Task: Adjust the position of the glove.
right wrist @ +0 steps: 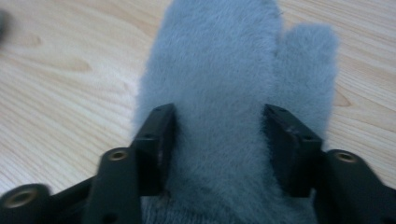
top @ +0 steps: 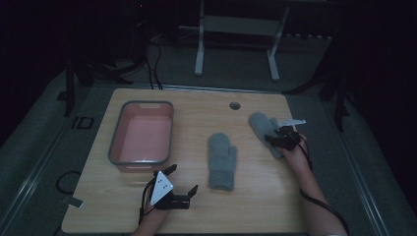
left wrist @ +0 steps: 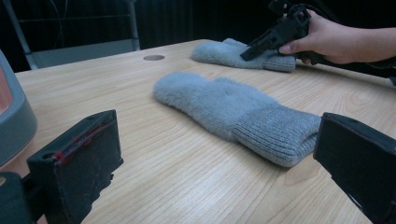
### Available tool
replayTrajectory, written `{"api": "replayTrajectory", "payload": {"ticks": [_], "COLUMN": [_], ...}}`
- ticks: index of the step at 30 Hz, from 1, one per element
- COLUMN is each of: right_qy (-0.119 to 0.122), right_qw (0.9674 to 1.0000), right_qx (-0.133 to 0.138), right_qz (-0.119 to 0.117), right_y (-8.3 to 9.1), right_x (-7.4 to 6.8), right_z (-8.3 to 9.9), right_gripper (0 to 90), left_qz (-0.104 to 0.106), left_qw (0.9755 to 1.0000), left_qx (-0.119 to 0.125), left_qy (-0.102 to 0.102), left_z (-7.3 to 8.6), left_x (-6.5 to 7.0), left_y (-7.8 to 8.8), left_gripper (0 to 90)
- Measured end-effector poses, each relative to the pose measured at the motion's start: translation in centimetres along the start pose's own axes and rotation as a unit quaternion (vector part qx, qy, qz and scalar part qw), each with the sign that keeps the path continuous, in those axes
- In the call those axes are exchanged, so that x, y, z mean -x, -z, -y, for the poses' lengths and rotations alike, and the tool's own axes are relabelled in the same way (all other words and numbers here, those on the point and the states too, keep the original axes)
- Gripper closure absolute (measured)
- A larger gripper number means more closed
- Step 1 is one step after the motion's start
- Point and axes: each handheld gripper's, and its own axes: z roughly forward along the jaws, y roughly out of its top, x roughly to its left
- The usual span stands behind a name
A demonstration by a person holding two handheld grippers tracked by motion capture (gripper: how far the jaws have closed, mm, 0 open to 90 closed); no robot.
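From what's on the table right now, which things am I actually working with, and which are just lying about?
Likely in play:
- far mitten, right claw open, straddling it
- near mitten, lying flat
- pink bin, probably where they go
- left claw, open, holding nothing

Just lying about:
- table's cable hole
- white stand behind the table
- floor cables

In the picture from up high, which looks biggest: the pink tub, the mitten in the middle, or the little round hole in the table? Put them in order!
Biggest to smallest in the high view:
1. The pink tub
2. The middle mitten
3. The round hole

The hole sits farther from the camera, so it looks slightly smaller than it is, but it is still clearly the smallest.
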Motion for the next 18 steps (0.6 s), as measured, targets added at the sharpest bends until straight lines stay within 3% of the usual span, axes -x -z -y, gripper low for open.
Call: {"api": "replayTrajectory", "payload": {"ticks": [6, 14, 18], "right_qy": [0.004, -0.054, -0.078], "right_qw": [0.9996, 0.9964, 0.9934], "right_qx": [-0.003, 0.014, 0.027], "right_qz": [0.029, 0.064, 0.079], "right_y": [0.0, 0.5, 1.9], "right_x": [-1.0, -2.0, -2.6], "right_z": [0.0, -0.2, -0.9], "right_gripper": [63.5, 79.7, 80.5], "left_qz": [-0.001, -0.002, -0.002], "left_qw": [1.0000, 1.0000, 1.0000], "left_qx": [0.000, 0.000, 0.000], "left_qy": [0.000, 0.001, 0.000], "left_z": [0.0, 0.0, 0.0], "left_x": [0.0, 0.0, 0.0], "left_y": [0.0, 0.0, 0.0], "left_gripper": [1.2, 1.2, 1.2]}}
